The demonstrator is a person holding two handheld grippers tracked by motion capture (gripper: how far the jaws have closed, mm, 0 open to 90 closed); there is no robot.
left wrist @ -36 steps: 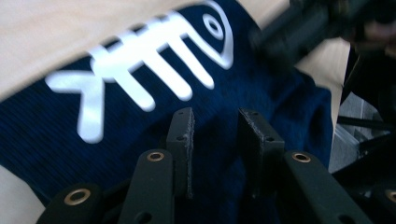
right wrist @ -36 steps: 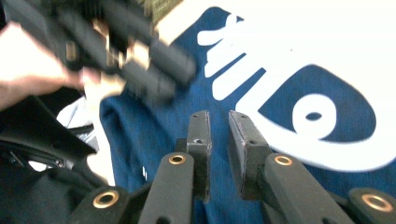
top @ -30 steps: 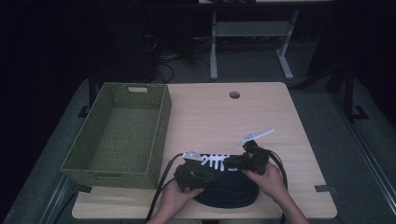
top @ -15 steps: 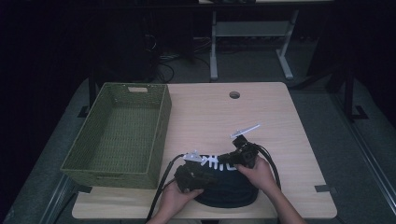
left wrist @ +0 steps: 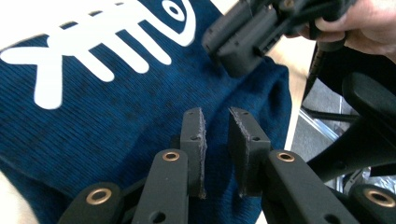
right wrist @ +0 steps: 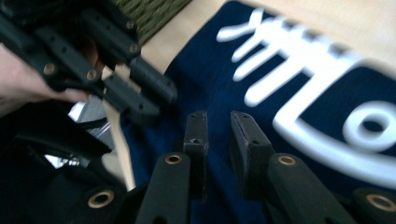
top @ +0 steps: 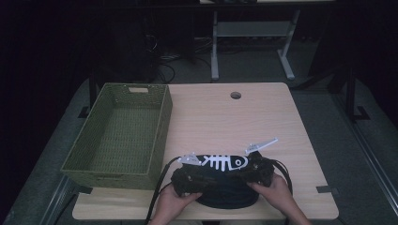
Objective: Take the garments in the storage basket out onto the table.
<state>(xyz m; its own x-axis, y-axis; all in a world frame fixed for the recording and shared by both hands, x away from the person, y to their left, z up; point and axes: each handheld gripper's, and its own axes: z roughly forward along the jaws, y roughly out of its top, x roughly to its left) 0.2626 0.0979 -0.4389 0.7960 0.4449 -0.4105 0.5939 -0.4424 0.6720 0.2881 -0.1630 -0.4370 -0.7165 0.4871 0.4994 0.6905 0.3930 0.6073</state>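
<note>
A dark blue garment (top: pixel 226 193) with a white fish-skeleton print (top: pixel 224 162) lies bunched at the table's front edge. My left gripper (top: pixel 201 176) hovers over its left part, jaws a narrow gap apart with nothing between them (left wrist: pixel 215 114). My right gripper (top: pixel 245 172) is over the right part, its jaws also slightly apart and empty (right wrist: pixel 218 116). The two face each other across the cloth. The right gripper (left wrist: pixel 243 42) shows at the top of the left gripper view, and the left gripper (right wrist: pixel 135 93) at the upper left of the right gripper view.
A green woven basket (top: pixel 162 126) stands empty on the table's left side, its corner (right wrist: pixel 149 11) close to the garment. A cable hole (top: pixel 235 95) sits near the far edge. A dark chair (left wrist: pixel 369 121) is beside the table's front edge.
The right gripper drifted a little, left then back right, staying over the garment. The fish print now lies flatter and more fully in view. The left gripper has barely moved.
</note>
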